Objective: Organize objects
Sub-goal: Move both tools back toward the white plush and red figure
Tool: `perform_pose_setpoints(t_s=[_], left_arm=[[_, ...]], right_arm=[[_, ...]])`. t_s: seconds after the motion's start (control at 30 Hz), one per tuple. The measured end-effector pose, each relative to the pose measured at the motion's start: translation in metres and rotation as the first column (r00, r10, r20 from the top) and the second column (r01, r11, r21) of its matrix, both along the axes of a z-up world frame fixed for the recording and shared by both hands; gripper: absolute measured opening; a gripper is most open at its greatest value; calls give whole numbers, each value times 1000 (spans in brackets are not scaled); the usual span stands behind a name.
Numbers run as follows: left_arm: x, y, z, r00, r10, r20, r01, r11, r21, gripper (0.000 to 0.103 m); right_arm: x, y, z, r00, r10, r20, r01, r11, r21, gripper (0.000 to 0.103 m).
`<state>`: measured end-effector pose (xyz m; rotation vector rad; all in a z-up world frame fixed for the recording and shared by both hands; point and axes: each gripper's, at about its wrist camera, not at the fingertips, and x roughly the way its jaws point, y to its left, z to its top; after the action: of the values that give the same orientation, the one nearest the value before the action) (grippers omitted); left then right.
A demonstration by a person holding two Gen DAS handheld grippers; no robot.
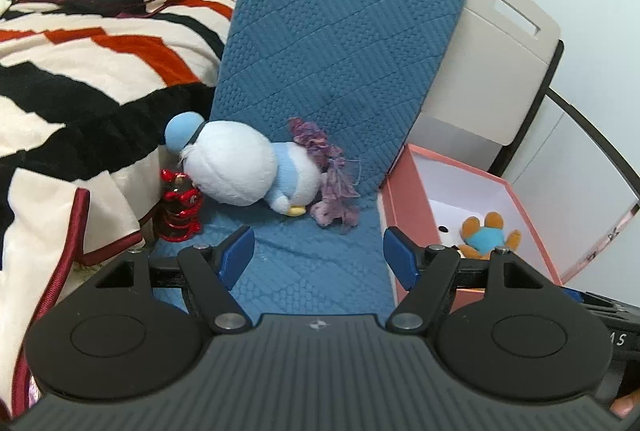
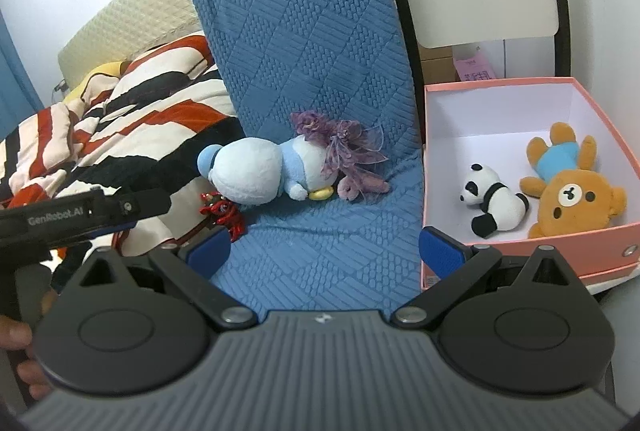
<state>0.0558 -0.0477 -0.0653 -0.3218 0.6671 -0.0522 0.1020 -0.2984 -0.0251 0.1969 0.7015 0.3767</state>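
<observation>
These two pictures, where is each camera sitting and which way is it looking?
Left wrist: sits on the left hand-held gripper, looking forward over its open blue fingers at the blue mat, white-and-blue plush and striped blanket; a fingertip shows at the bottom right.
Right wrist: sits on the right hand-held gripper, facing the same mat, more toward the pink box with the panda and bear; the person's hand and left gripper show at left.
Shared: mat, plush, purple toy, red toy, box.

A blue quilted cushion (image 2: 320, 243) carries the toys. On it lies a white and light-blue plush duck (image 2: 260, 177), touching a purple ribbon toy (image 2: 344, 159), with a red shiny figure (image 2: 224, 213) just beside the duck's head.
</observation>
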Motion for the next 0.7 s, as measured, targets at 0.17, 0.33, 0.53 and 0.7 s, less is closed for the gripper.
perform_pose_setpoints(t_s=[0.17,0.33,0.53,0.7], left_arm=[[16,18,-27,999,37,-28,-37,999,-19,76],[41,29,-51,997,81,-16,-82,996,-26,78],[79,24,-78,996,86,-19,-84,993,86,83],[104,26,-101,992,122,-22,-116,975,189,90]], right_arm=[[12,8,-16,1000,-7,-2,7,1000,-9,101],[31,15,-34,1000,-16,-9,16,1000,-26,101],[60,26,-58,1000,-13,-5,12,998,-58,101],[85,36,-71,1000,-14,15,15,997,-72,100]])
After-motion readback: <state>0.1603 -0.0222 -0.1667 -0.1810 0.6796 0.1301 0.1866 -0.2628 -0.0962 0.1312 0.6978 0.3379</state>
